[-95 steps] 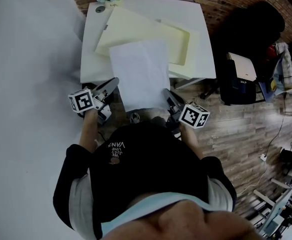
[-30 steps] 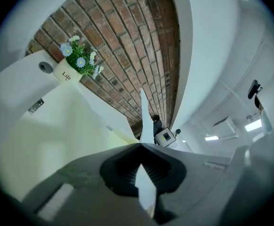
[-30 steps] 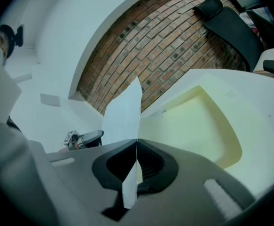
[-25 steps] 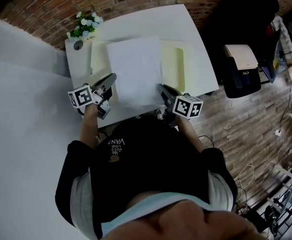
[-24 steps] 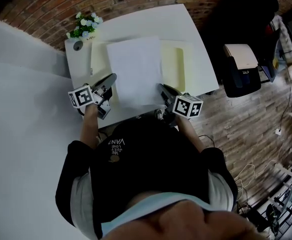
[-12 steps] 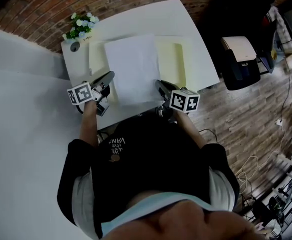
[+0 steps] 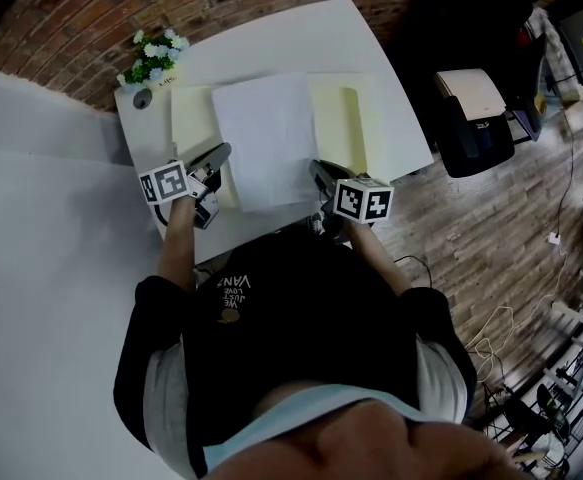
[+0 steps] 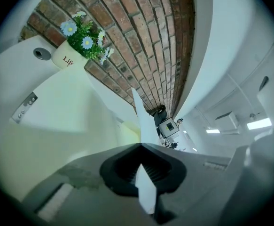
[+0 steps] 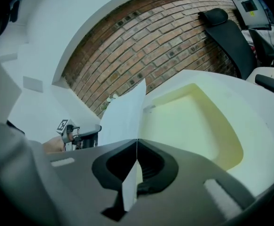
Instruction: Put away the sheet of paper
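Observation:
A white sheet of paper (image 7: 267,140) hangs flat over a pale yellow open folder (image 7: 356,128) on the white table (image 7: 371,63). My left gripper (image 7: 221,154) is shut on the sheet's near left corner. My right gripper (image 7: 317,171) is shut on its near right corner. In the left gripper view the sheet (image 8: 143,121) runs edge-on out from between the closed jaws. In the right gripper view the sheet (image 9: 122,117) rises from the closed jaws, with the folder (image 9: 193,121) to its right.
A small pot of white flowers (image 7: 151,56) and a round grey disc (image 7: 141,97) sit at the table's far left corner. A brick wall (image 7: 91,8) runs behind. A black office chair (image 7: 451,18) and a printer (image 7: 471,98) stand to the right on the wood floor.
The sheet, held at both near corners, has moved from hanging off the table's front edge to lying over the folder. In the last second little shifts besides the view.

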A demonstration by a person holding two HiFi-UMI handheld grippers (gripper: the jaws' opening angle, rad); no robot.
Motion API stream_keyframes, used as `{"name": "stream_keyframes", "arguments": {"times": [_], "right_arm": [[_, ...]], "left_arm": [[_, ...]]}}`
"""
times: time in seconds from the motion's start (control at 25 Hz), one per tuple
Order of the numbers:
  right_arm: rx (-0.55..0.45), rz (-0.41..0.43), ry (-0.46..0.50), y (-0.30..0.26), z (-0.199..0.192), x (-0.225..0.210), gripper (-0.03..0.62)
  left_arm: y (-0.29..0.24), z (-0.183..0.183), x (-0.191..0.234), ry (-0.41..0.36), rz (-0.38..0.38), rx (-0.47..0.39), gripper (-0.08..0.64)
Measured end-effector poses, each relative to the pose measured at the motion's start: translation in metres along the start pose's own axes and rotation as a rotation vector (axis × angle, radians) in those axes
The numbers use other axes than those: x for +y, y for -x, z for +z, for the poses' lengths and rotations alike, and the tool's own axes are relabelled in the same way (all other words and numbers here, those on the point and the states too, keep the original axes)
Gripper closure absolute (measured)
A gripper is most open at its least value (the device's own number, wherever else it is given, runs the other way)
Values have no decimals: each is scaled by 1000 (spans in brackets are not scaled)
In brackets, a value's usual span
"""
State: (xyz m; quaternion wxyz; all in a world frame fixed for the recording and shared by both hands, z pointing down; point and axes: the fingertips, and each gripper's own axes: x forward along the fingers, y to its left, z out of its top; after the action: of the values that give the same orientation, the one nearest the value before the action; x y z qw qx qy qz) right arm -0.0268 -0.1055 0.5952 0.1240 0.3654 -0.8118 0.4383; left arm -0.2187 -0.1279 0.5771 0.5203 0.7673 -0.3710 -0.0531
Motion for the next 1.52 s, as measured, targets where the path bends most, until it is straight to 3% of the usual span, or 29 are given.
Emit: {"name": "stream_keyframes", "arguments": {"times": [0.52, 1.04, 1.52], "right_arm": [[24, -44, 12, 0, 1, -15, 566], [-15, -107, -7, 21, 13, -41, 561], [-61, -352, 167, 67, 45, -110, 594]], "left_arm": [[-12, -2, 17, 14, 23, 36, 561], [-27, -11, 33, 43, 48, 77, 561], [-28, -16, 51, 35, 105, 127, 561]]}}
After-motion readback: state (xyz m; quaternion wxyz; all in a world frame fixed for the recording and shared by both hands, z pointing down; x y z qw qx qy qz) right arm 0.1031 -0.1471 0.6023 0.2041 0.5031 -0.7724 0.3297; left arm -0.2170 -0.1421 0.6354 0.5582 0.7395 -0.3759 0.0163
